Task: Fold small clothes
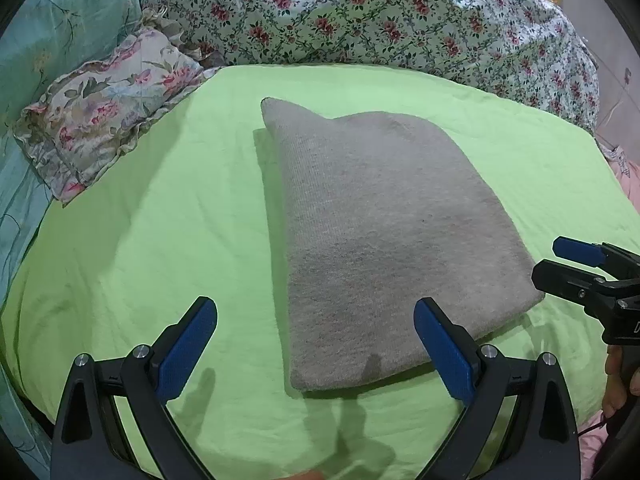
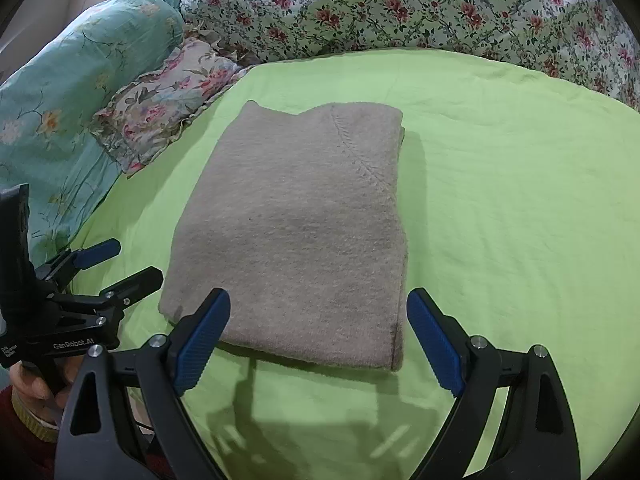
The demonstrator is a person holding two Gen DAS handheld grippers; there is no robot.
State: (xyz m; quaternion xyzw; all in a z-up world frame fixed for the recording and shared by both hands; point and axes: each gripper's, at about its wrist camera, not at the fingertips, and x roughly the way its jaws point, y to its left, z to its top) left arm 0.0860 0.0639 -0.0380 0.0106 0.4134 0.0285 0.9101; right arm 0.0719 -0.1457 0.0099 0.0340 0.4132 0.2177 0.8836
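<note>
Grey knit garment (image 1: 384,240) folded flat, centred on green bed sheet (image 1: 160,240), left gripper (image 1: 316,344) fingers spread wide over its near edge, right gripper (image 2: 318,332) fingers likewise apart, both holding nothing, floral pillow (image 1: 108,108) behind

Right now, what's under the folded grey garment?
The grey garment lies flat on the green sheet, which shows all around it. Whatever lies directly beneath or inside the folds is covered.

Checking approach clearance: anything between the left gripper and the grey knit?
Nothing but bare green sheet. In the left wrist view, the left gripper is open, its right finger overlapping the folded grey knit near edge.
</note>
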